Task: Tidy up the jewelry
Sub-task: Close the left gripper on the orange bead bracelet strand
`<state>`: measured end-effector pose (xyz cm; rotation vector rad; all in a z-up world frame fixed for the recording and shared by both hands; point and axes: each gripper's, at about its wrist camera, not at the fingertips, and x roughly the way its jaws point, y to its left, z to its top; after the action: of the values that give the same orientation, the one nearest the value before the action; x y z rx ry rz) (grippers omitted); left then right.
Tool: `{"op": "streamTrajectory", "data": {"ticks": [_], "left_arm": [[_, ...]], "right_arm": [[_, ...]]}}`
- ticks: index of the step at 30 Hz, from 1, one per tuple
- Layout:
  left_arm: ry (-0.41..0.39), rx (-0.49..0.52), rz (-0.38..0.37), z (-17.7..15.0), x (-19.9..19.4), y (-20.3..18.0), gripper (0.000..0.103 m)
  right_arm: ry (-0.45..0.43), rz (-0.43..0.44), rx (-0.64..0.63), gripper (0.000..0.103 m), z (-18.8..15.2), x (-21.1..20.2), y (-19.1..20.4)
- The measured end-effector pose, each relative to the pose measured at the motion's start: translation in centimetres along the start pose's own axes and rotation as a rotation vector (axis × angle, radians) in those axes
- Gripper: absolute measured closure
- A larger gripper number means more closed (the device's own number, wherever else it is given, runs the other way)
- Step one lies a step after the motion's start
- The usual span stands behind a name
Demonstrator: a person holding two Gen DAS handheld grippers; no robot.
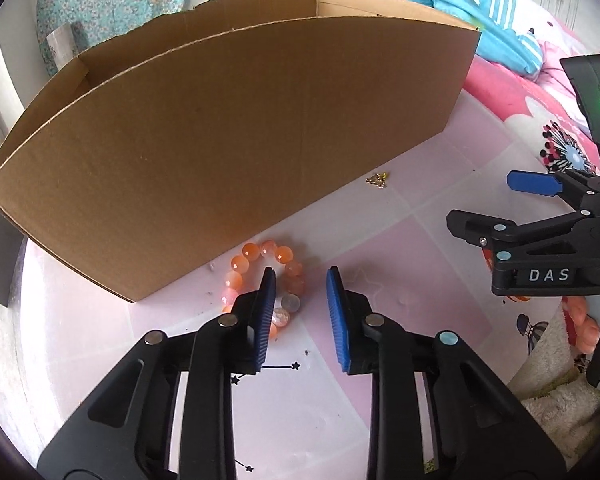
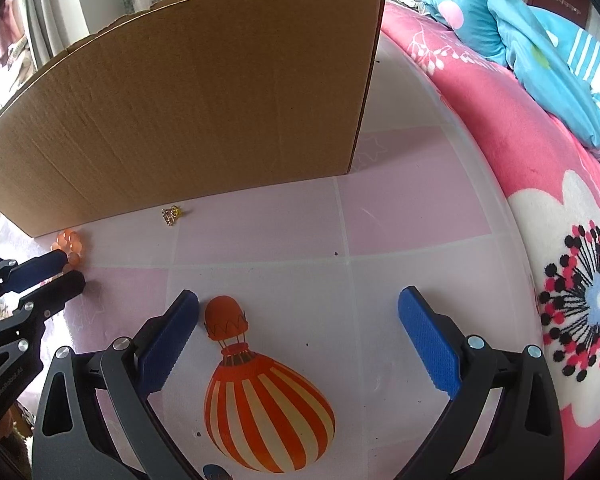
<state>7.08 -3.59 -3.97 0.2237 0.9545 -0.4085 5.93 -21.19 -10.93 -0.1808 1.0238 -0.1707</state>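
An orange bead bracelet (image 1: 246, 258) lies on the pink table cover just in front of the cardboard box (image 1: 220, 140). My left gripper (image 1: 300, 272) hangs over it. Its left finger sits over the middle of the ring, and the ring's right side lies between the blue pads, with a gap to the right pad. A small gold trinket (image 1: 378, 180) lies further right along the box wall. In the right wrist view, my right gripper (image 2: 298, 300) stands wide open over the table with nothing in it. The left gripper (image 2: 75, 268) is at the bracelet (image 2: 68, 240) there, and the gold trinket (image 2: 172, 214) is beyond.
The tall cardboard box (image 2: 180, 100) walls off the far side of the table. A hot-air balloon print (image 2: 260, 400) marks the cover below my right gripper. A pink flowered blanket (image 2: 520, 140) and blue quilt (image 2: 540, 40) lie on the right. My right gripper (image 1: 480, 198) shows at the left view's right edge.
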Motion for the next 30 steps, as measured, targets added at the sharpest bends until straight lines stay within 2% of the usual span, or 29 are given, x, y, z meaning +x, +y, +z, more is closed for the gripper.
{"op": "streamTrajectory", "data": {"ticks": [6,18,30], "left_arm": [[-0.011,-0.028,0.013,-0.1,0.2,0.7,0.094],[0.011,-0.069,-0.008,-1.8,-1.3,1.4,0.094],[-0.003,-0.073,-0.04,-2.2,-1.5,1.2,0.094]], "right_arm": [[0.005,-0.003,0.004,0.007,0.1,0.0,-0.1],[0.009,0.007,-0.007,0.006,0.1,0.0,-0.5],[0.023,0.005,-0.016,0.007,0.1,0.0,-0.2]]}}
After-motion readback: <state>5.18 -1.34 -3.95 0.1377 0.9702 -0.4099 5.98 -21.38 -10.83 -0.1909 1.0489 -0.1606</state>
